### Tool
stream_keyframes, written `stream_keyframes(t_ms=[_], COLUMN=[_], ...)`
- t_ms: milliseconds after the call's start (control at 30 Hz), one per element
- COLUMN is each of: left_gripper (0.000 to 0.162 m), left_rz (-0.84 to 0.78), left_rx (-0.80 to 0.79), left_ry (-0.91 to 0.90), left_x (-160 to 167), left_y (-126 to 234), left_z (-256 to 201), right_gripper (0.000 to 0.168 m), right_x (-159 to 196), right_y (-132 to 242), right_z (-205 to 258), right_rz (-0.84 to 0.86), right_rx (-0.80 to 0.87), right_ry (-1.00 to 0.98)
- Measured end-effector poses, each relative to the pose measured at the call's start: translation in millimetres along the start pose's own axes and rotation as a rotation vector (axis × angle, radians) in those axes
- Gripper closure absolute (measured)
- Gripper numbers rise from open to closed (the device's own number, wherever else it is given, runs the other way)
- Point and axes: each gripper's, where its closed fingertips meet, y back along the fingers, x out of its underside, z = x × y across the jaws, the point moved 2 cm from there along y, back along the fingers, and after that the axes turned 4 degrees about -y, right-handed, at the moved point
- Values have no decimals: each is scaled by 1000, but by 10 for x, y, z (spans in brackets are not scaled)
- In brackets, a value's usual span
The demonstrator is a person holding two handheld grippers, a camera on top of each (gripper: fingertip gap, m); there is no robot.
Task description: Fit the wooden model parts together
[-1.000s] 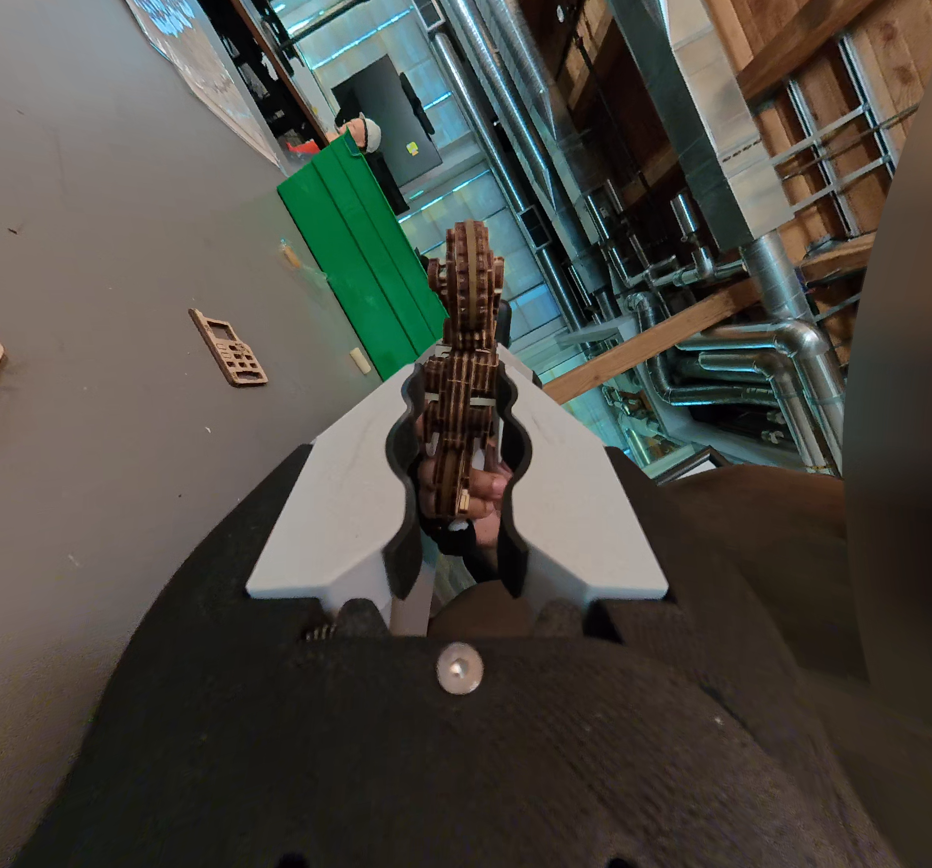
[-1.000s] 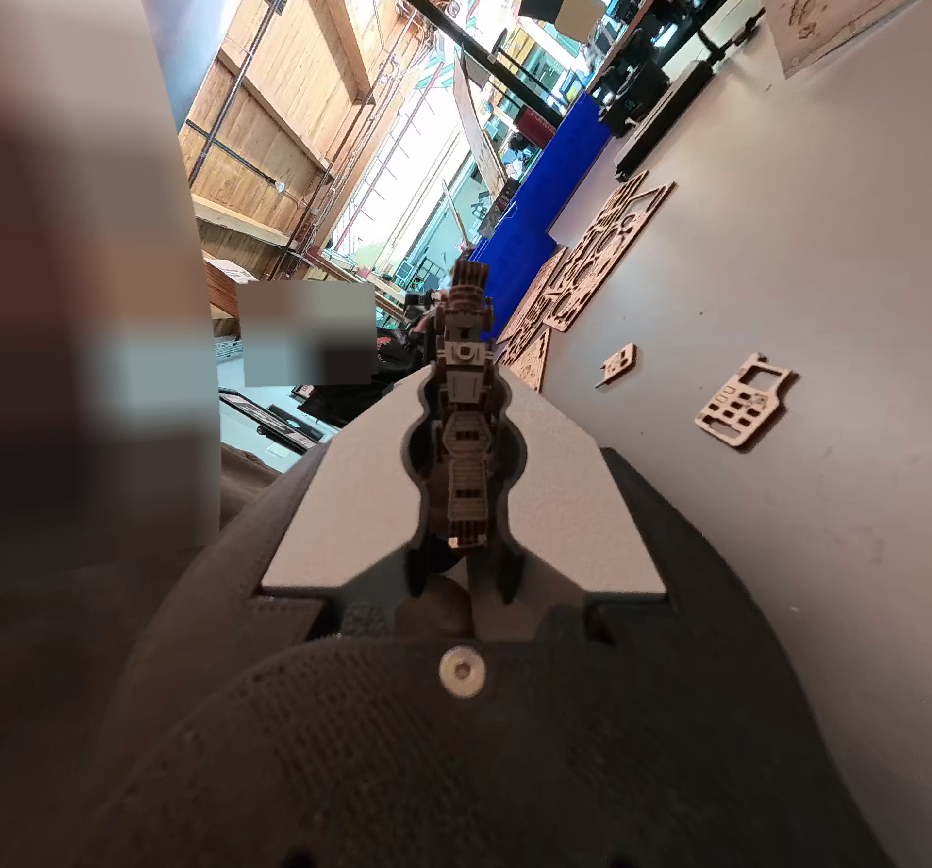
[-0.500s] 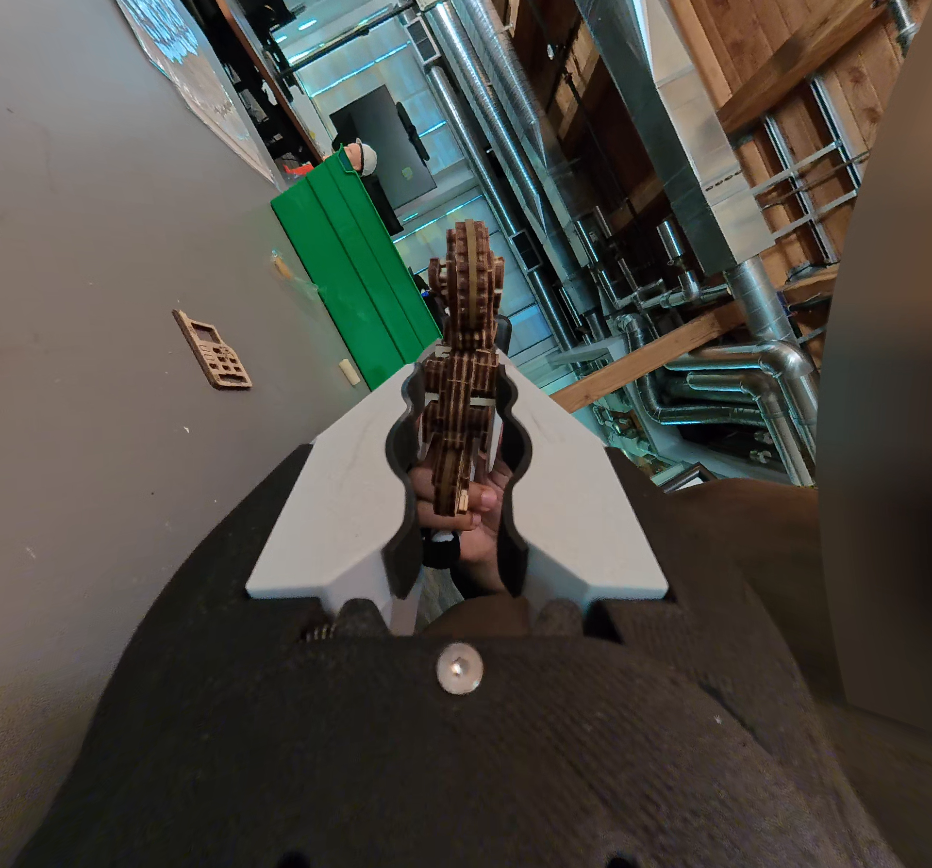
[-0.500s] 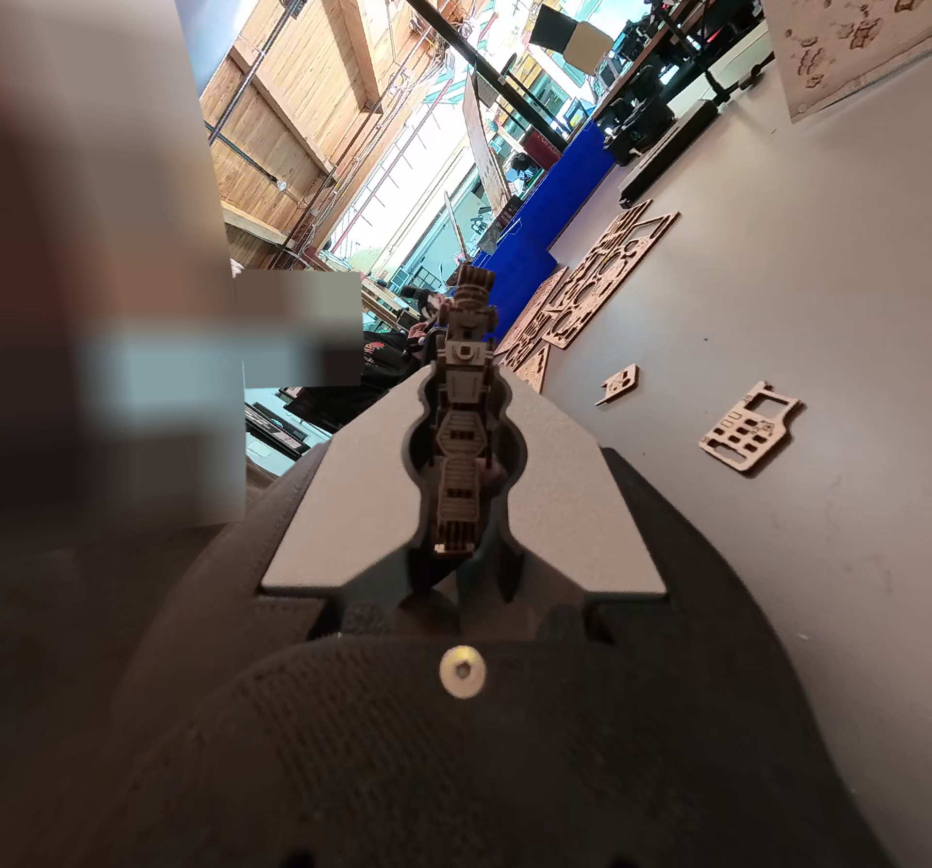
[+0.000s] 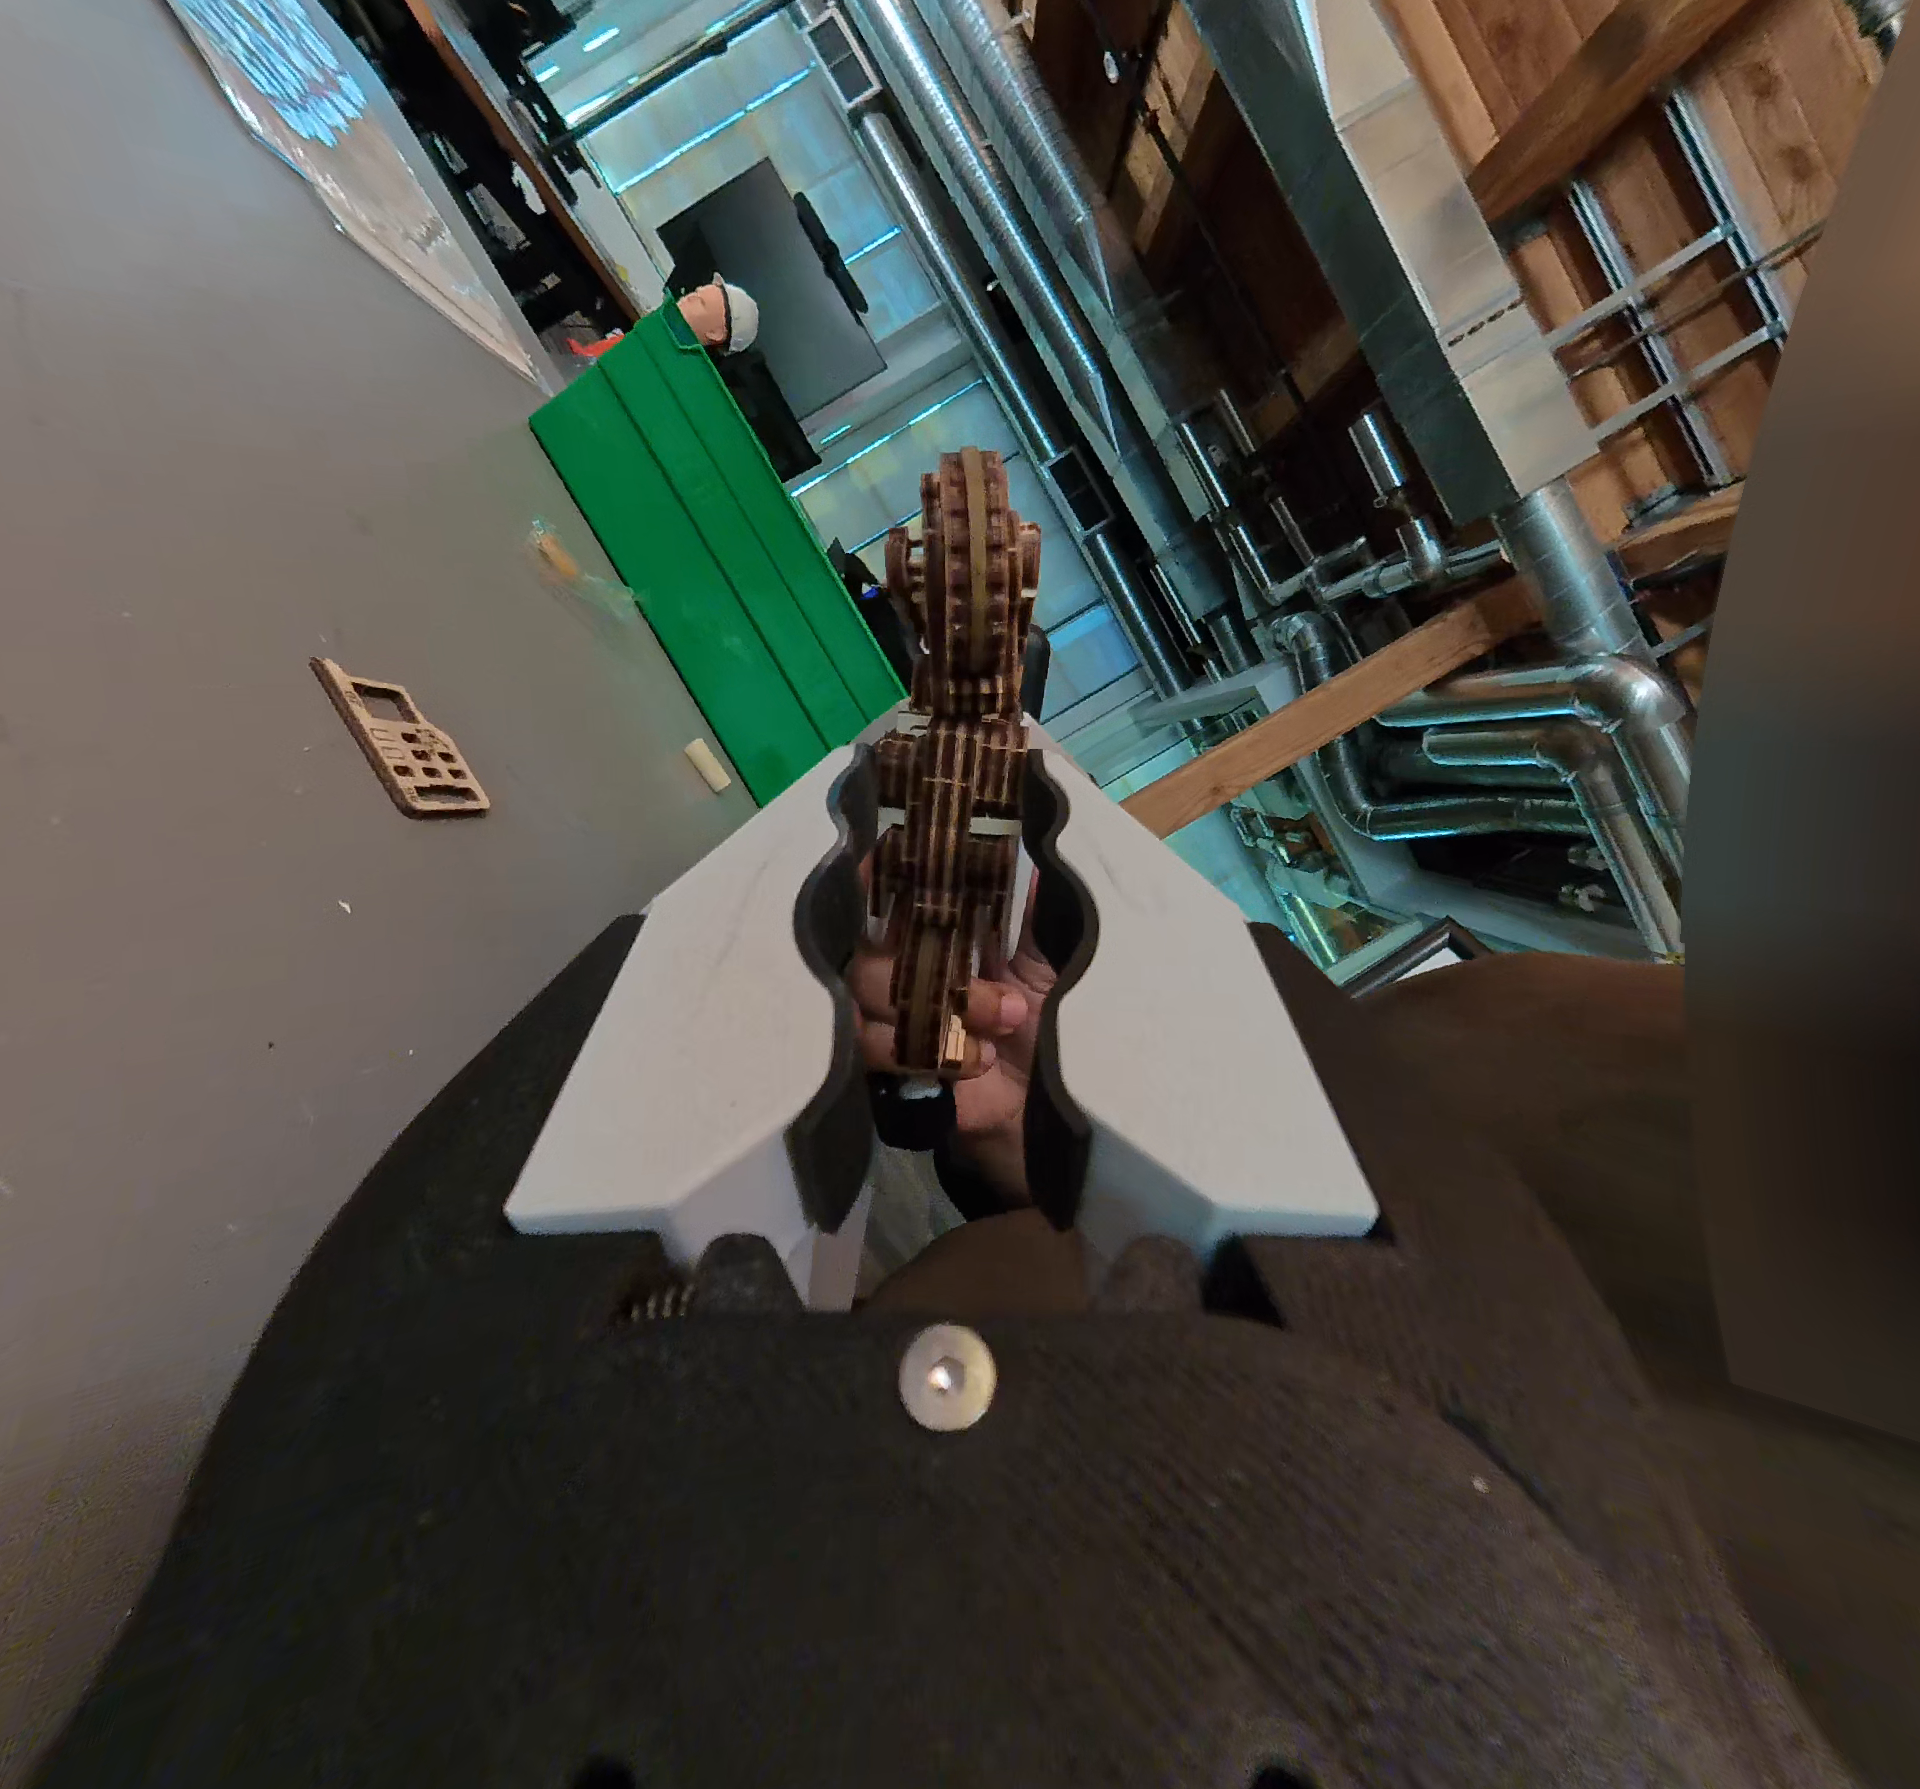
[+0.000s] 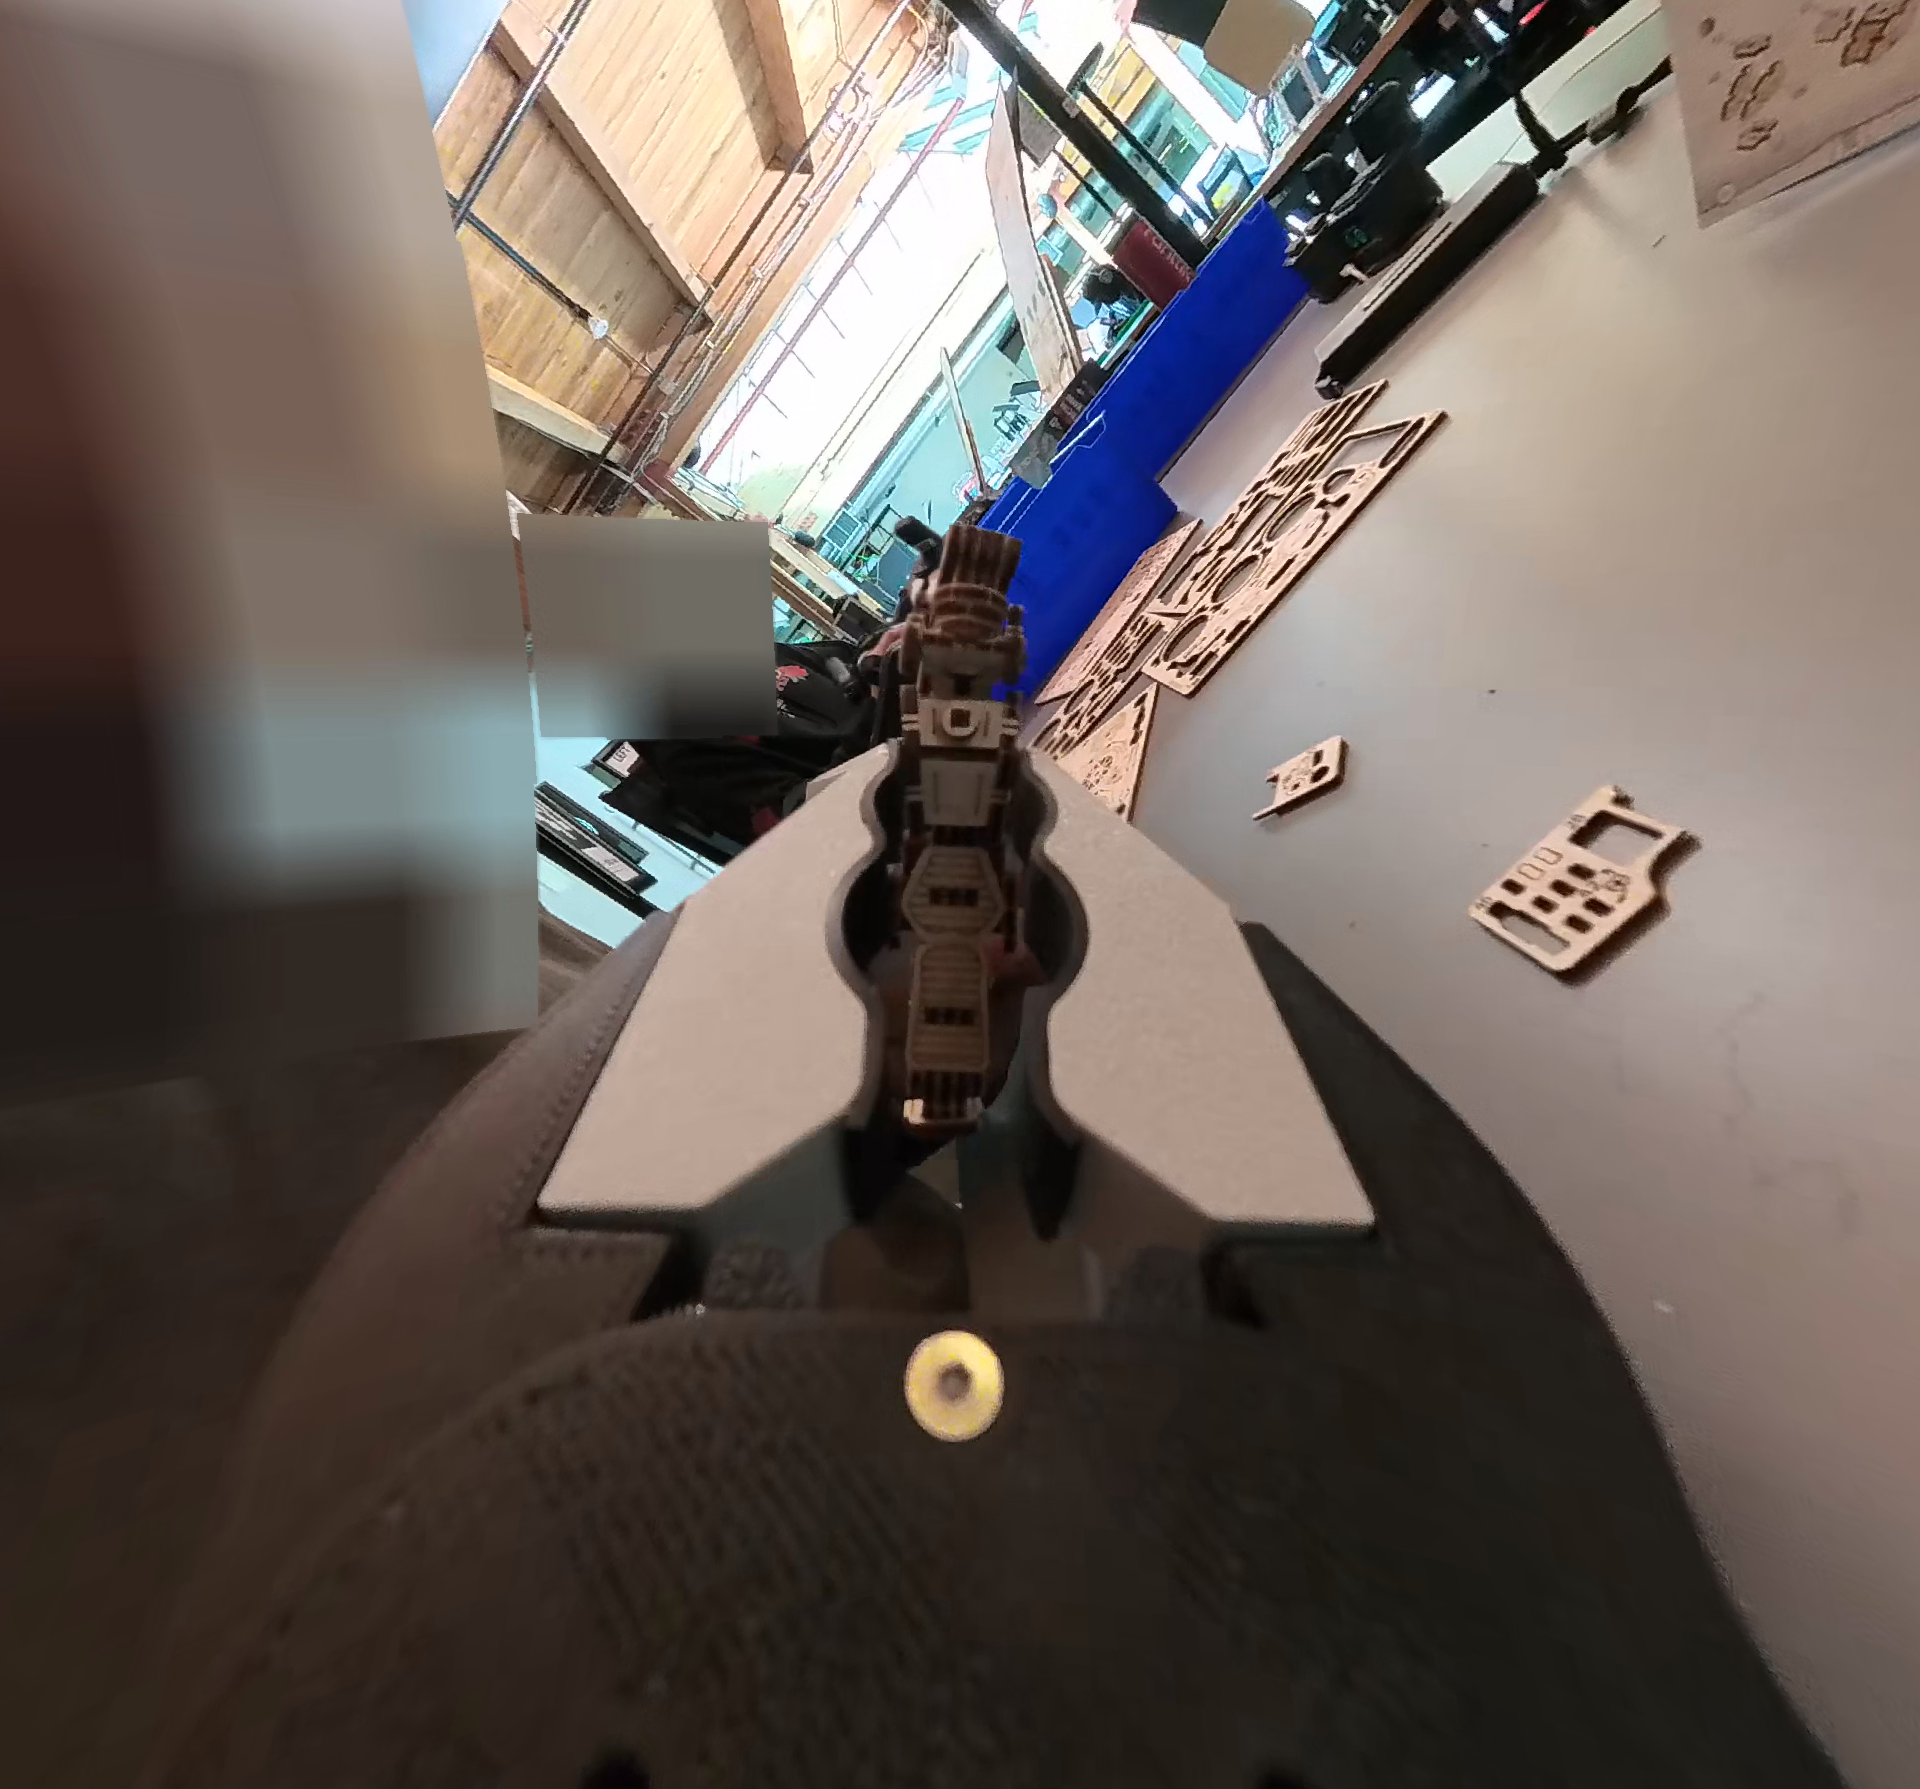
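Observation:
A brown layered wooden model (image 5: 961, 659) stands upright between the white fingers of my left gripper (image 5: 951, 752), which is shut on it. Its top sticks out past the fingertips, and a person's hand (image 5: 992, 1064) shows behind its lower end. In the right wrist view a wooden model (image 6: 961, 659) with pale slotted plates sits between the fingers of my right gripper (image 6: 961, 752), which is shut on it. I cannot tell whether both grippers hold one and the same model. Both are held up off the grey table (image 5: 156, 492).
A small perforated wooden offcut (image 5: 400, 742) lies on the table near a green bin (image 5: 707, 596). In the right wrist view there are another offcut (image 6: 1579, 892), a smaller piece (image 6: 1309, 775), laser-cut sheets (image 6: 1278, 544), a blue bin (image 6: 1143, 451) and a printed sheet (image 6: 1787, 25). My left and right fingertips are right by each other.
Both grippers have tilted slightly while still holding the model, so the table pieces have shifted a little in view. Both grips are unchanged.

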Motion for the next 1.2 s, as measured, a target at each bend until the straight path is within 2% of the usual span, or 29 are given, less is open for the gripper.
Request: stream_keyframes(t_ms=[233,533,767,867,1000,1133,1200], left_gripper=[136,137,137,138,137,137,137], left_rz=[-14,-21,-45,-59,-78,-93,-112], left_rx=[12,17,23,38,82,149,194], left_ry=[20,44,50,75,123,143,164], left_x=[4,4,-76,-85,-70,-57,-74], left_y=[4,2,53,63,60,62,80], left_z=[-2,22,47,53,33,-36,-76], right_gripper=[149,150,136,142,157,168,168], right_x=[4,-16,-110,-206,-272,-229,-225], right_y=[-13,-24,59,126,151,71,50], right_z=[1,-14,-59,-79,-17,90,119], right_rz=[-16,12,-38,-95,-174,-173,-168], right_rx=[-18,37,43,52,35,12,26], right_ry=[-30,43,24,28,37,73,118])
